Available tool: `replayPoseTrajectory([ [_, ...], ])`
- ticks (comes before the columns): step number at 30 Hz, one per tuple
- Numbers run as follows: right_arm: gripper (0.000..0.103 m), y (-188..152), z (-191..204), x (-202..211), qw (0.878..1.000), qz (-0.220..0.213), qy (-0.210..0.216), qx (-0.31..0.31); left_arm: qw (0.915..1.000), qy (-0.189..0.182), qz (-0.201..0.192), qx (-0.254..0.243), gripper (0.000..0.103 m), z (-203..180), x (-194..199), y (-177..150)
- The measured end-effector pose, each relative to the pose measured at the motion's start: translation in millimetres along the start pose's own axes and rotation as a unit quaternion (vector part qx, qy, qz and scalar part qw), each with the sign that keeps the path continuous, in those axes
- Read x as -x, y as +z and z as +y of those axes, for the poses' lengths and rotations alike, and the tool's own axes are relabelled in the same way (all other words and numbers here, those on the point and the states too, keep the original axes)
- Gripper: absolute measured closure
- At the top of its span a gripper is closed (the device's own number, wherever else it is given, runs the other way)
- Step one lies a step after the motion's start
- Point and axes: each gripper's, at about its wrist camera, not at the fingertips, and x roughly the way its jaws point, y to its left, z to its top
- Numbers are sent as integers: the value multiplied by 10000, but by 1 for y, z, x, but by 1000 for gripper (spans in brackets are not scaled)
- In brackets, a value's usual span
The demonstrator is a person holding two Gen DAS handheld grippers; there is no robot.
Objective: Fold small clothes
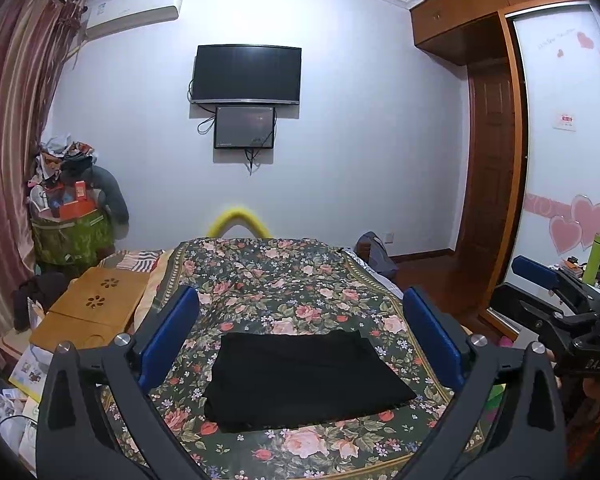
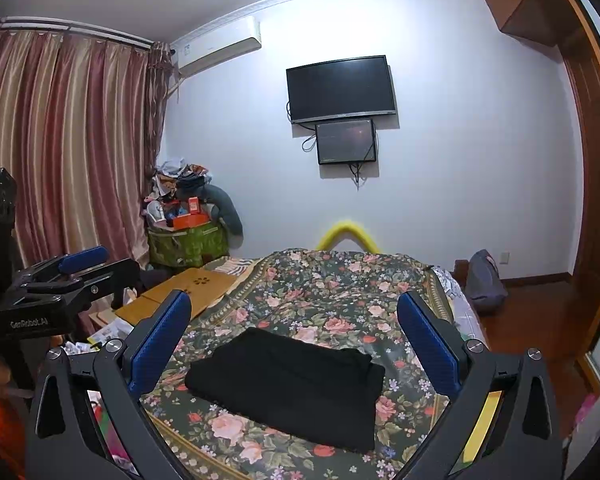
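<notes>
A black garment (image 1: 300, 380) lies on the flowered bedspread (image 1: 284, 280) of the bed, gathered into a compact, roughly rectangular stack with layered edges along its far side, which suggests the folding of this piece is done or close to it. Both claws hang above the near end of the bed, aimed slightly downward at the cloth, and neither touches it. The left claw (image 1: 300, 344) stands with its blue pads (image 1: 168, 340) spread as wide as they go, nothing between them but the view of the garment beneath; the right claw (image 2: 294, 344) is likewise spread wide and empty, its blue pads (image 2: 428, 344) framing the same cloth from a little further right. Each claw shows at the edge of the other's view, so the two are held side by side, level with each other. Holding them apart and clear of the fabric makes sense if the person is checking the fold or readying a fresh grasp: wide jaws cannot snag or drag the stack out of shape. A wooden lap tray (image 2: 192, 288) lies at the left edge of the bed, well apart from the garment, so the folding area stays free.
</notes>
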Motion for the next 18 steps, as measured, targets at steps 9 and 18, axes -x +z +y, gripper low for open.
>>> replayPoseTrajectory([
  [9, 1, 1, -1, 2, 10000, -7, -59, -33, 10000, 7, 5, 15, 0, 0, 0, 0],
  [18, 1, 0, -1, 5, 9999, 2, -91, -73, 10000, -9, 39, 19, 0, -3, -1, 0],
])
